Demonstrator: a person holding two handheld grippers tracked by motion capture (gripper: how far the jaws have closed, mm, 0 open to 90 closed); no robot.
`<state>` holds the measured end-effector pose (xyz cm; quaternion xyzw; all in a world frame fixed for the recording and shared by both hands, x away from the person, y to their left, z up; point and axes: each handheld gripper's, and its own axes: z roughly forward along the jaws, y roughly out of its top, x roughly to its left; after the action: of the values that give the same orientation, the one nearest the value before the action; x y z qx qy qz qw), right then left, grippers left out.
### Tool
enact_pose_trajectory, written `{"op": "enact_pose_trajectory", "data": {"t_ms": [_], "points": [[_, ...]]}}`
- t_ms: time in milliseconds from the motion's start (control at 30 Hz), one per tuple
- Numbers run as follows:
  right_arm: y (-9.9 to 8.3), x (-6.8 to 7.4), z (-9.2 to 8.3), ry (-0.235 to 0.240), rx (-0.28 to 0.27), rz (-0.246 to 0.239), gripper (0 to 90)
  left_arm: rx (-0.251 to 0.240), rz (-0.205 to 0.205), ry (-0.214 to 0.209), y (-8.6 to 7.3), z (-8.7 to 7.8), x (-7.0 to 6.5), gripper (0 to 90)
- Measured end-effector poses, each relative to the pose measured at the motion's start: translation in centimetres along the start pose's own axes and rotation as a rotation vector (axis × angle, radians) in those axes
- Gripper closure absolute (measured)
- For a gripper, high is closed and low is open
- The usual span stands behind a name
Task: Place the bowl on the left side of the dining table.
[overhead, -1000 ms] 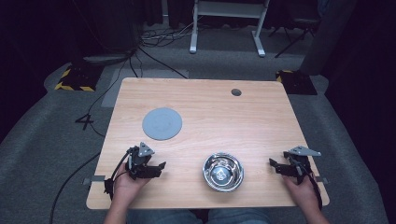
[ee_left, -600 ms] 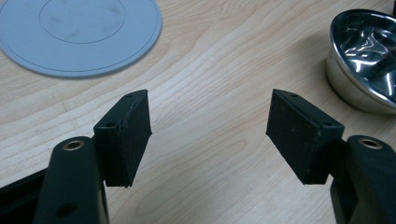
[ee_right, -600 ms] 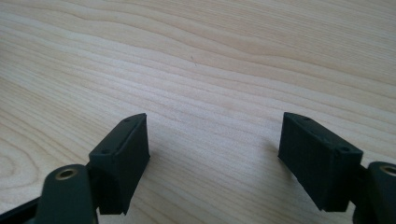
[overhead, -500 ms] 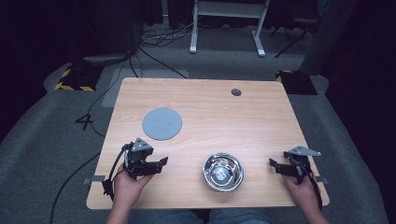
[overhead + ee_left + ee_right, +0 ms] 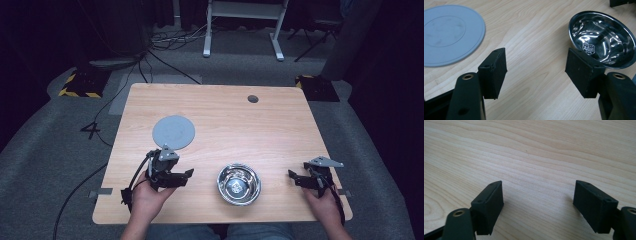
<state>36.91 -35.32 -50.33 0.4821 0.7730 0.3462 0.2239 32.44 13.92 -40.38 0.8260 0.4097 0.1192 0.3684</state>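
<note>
A shiny steel bowl (image 5: 239,183) stands upright near the table's front edge, between both hands. A flat grey round disc (image 5: 173,132) lies on the wood to its far left. My left gripper (image 5: 189,175) is held low over the table left of the bowl, jaws open and pointing toward it, nothing between them. In the left gripper view the bowl (image 5: 602,39) sits just past the right jaw and the disc (image 5: 450,33) at upper left. My right gripper (image 5: 293,177) rests open at the front right, right of the bowl, with bare wood between its jaws.
The wooden table (image 5: 220,115) has a small dark round hole (image 5: 253,99) near its far right. Cables trail from each gripper off the front edge. Beyond the table, grey carpet holds cables, a white stand's legs (image 5: 240,30) and yellow-black striped pads.
My left gripper has moved a little to the right, toward the bowl. The right gripper, bowl and disc have not moved.
</note>
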Motion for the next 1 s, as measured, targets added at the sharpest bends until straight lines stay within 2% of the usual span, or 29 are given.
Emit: {"op": "enact_pose_trajectory", "data": {"t_ms": [67, 267, 333, 400, 467, 600, 667, 767, 800, 833, 867, 900, 967, 1000], "points": [[0.0, 0.0, 0.0, -0.001, 0.000, -0.002, 24.0, -0.001, -0.001, -0.008, 0.1, 0.0, -0.1, 33.6], [0.0, 0.1, 0.0, -0.002, 0.004, 0.006, 23.9, -0.010, 0.041, -0.049, 1.2, 0.6, -1.0, 33.7], [0.0, 0.1, 0.0, -0.003, 0.006, 0.009, 23.9, -0.005, 0.058, -0.058, 1.6, 0.9, -1.3, 33.7], [0.0, 0.0, 0.0, -0.004, 0.005, -0.001, 24.0, -0.003, 0.069, -0.086, 2.0, 1.4, -1.8, 33.8], [0.0, 0.1, 0.0, -0.004, 0.006, 0.002, 23.9, -0.007, 0.084, -0.088, 2.2, 1.7, -1.9, 33.9], [0.0, 0.1, 0.0, -0.003, 0.004, 0.004, 23.9, 0.013, 0.114, -0.119, 2.8, 2.7, -2.5, 33.9], [0.0, 0.1, 0.0, -0.003, 0.005, 0.002, 23.9, 0.011, 0.125, -0.117, 3.0, 3.1, -2.8, 33.8], [0.0, 0.1, 0.0, -0.003, 0.005, 0.004, 23.9, 0.017, 0.145, -0.141, 3.5, 3.6, -3.2, 33.8], [0.0, 0.1, 0.0, -0.003, 0.005, 0.003, 23.9, 0.021, 0.132, -0.158, 3.6, 3.8, -3.4, 33.8], [0.0, 0.1, 0.0, -0.003, 0.005, 0.004, 23.9, 0.017, 0.154, -0.147, 3.8, 4.0, -3.5, 33.8], [0.0, 0.1, 0.0, -0.003, 0.004, 0.004, 23.9, 0.017, 0.154, -0.147, 3.8, 4.0, -3.5, 33.8], [0.0, 0.1, 0.0, -0.003, 0.004, 0.004, 23.9, 0.022, 0.152, -0.171, 3.9, 4.2, -3.6, 33.8], [0.0, 0.1, 0.0, -0.003, 0.005, 0.004, 23.9, 0.014, 0.142, -0.178, 4.1, 4.5, -3.9, 33.7], [0.0, 0.1, 0.0, -0.003, 0.005, 0.004, 23.9, 0.006, 0.150, -0.180, 4.3, 4.7, -4.0, 33.8]]}}
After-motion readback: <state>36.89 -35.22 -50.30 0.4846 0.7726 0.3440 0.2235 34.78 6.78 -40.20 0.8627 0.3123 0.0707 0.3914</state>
